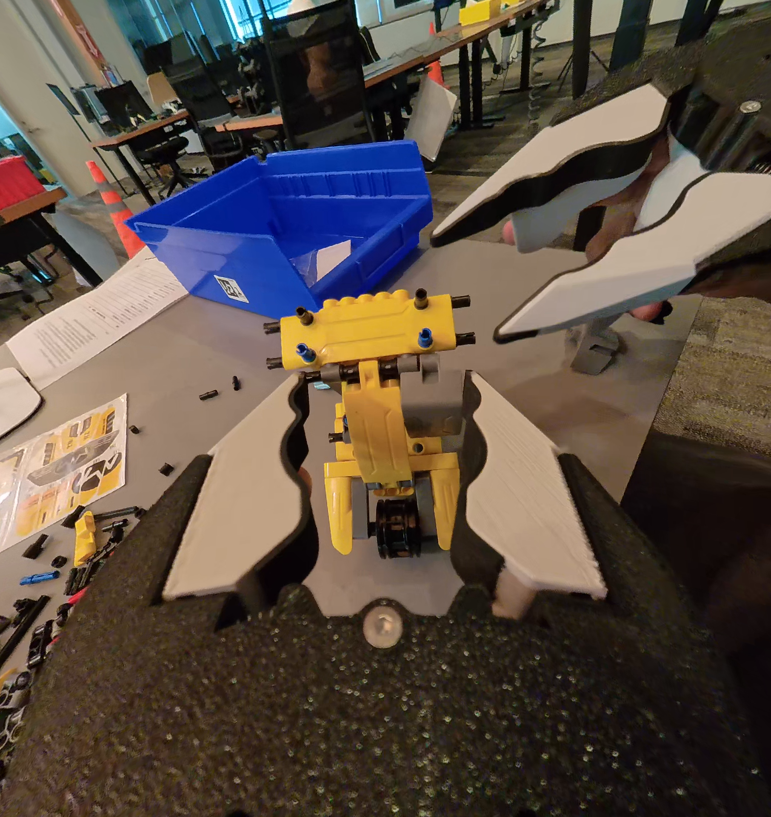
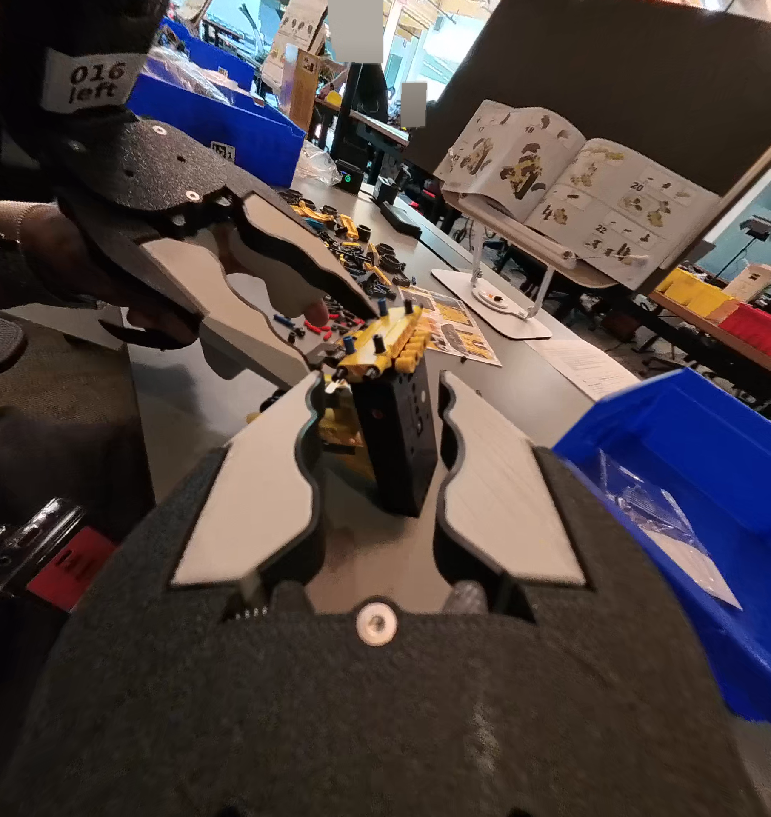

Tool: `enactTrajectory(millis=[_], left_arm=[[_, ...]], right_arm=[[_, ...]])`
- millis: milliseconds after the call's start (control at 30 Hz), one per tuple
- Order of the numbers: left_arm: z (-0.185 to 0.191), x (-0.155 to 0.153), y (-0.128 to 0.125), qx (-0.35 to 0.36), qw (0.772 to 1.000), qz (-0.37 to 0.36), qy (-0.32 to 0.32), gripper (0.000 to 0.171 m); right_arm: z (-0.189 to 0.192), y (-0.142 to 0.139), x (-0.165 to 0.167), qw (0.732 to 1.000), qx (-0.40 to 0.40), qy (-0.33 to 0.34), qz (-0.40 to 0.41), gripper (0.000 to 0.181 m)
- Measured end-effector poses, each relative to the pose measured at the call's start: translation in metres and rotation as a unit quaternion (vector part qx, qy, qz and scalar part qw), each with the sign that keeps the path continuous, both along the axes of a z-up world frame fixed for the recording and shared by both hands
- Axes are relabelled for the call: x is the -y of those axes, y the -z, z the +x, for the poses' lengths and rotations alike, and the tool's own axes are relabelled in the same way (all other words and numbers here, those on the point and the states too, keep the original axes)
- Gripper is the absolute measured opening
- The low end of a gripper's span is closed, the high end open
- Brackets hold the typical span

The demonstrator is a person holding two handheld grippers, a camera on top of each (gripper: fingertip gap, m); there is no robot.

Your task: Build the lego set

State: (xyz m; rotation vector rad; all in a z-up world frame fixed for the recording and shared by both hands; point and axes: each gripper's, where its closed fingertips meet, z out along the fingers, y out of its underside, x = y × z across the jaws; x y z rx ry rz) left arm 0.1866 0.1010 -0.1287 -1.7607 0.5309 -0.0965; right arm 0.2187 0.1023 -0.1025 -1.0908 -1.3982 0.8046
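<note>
The left gripper (image 1: 386,389) has its two fingers spread apart, one on each side of a yellow toy model (image 1: 377,398) made of building bricks. The model sits between the fingers on the grey table (image 1: 551,398). The right-hand finger looks to be touching a grey part of the model, but whether the fingers squeeze it cannot be told. The model has a small black wheel (image 1: 397,528) at its near end and little black and blue pegs sticking out of its far yellow block.

The right gripper (image 2: 381,389) also has its fingers apart. They sit on either side of the model's black block (image 2: 397,442); whether they touch it cannot be told.

Just behind the model stands a blue bin (image 1: 286,221) with clear plastic bags in it. To the left lie a sticker sheet (image 1: 52,468), a printed paper (image 1: 96,318) and many loose small pieces (image 1: 83,544). An open instruction book (image 2: 565,185) rests on a stand farther back.
</note>
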Motion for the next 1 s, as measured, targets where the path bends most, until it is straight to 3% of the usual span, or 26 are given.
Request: enactTrajectory(millis=[267,400,1000], left_arm=[[0.001,0.001,0.000,0.003,1.000,0.007,0.008,0.069],[0.001,0.001,0.000,0.007,1.000,0.008,0.010,0.069],[0.000,0.001,0.002,0.019,1.000,0.004,0.005,0.069]], right_arm=[[-0.014,0.006,-0.001,0.997,0.020,0.051,0.060,0.046],[-0.018,0.007,0.003,0.997,0.020,0.046,0.065,0.037],[-0.023,0.010,0.008,0.994,0.038,0.056,0.084,0.026]])
